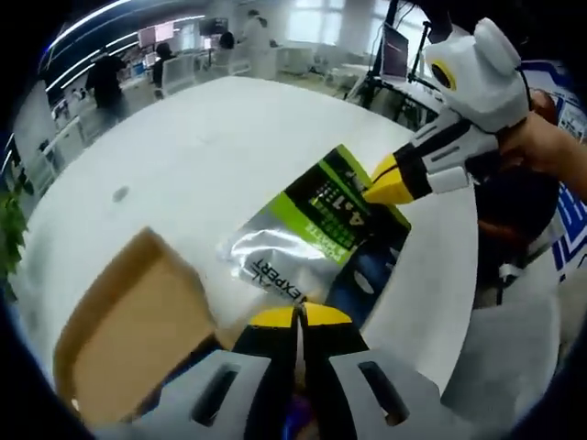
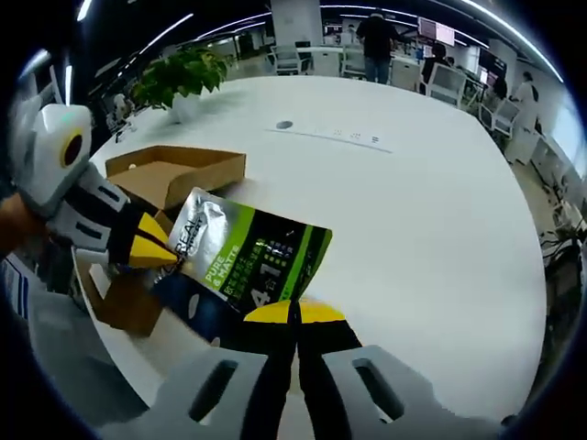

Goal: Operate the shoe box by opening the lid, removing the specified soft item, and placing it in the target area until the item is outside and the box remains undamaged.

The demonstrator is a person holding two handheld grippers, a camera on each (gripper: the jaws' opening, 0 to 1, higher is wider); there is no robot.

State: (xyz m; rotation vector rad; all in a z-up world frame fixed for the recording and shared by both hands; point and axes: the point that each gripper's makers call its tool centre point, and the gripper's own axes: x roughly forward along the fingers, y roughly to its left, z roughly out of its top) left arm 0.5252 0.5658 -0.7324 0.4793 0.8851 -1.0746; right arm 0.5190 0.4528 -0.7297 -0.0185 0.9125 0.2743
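At the bottom of the left gripper view, the left gripper [image 1: 299, 316] has its yellow-tipped jaws pressed together on the near edge of a soft foil pouch [image 1: 316, 229], silver with a green and black printed panel. The same gripper enters the right gripper view from the left [image 2: 165, 252], its yellow tips pinching the silver end of the pouch [image 2: 248, 261]. Behind it a bare hand [image 2: 14, 225] grips the white body of the tool.

The right gripper [image 2: 295, 313] also has its jaws closed, clamped on the dark edge of the pouch opposite. In the left gripper view it reaches in from the upper right [image 1: 381, 188], yellow tips on the green corner, with the person's hand [image 1: 546, 147] wrapped round its handle and a blue and white sleeve [image 1: 569, 220] below it. Between the two grippers the pouch is held up off the surface, stretched slightly and slanting, out of the box.

The shoe box [image 2: 170, 174] is brown cardboard, standing open on the white table [image 2: 413, 211] just behind and to the side of the pouch; its lid flap is folded back. In the left gripper view, a brown panel of the box [image 1: 128, 330] lies beside the left gripper's jaws. The box looks whole where it can be seen.

Farther off, a potted plant [image 2: 179, 78] stands at the table's far edge, and people [image 2: 376, 37] stand among desks and chairs beyond.
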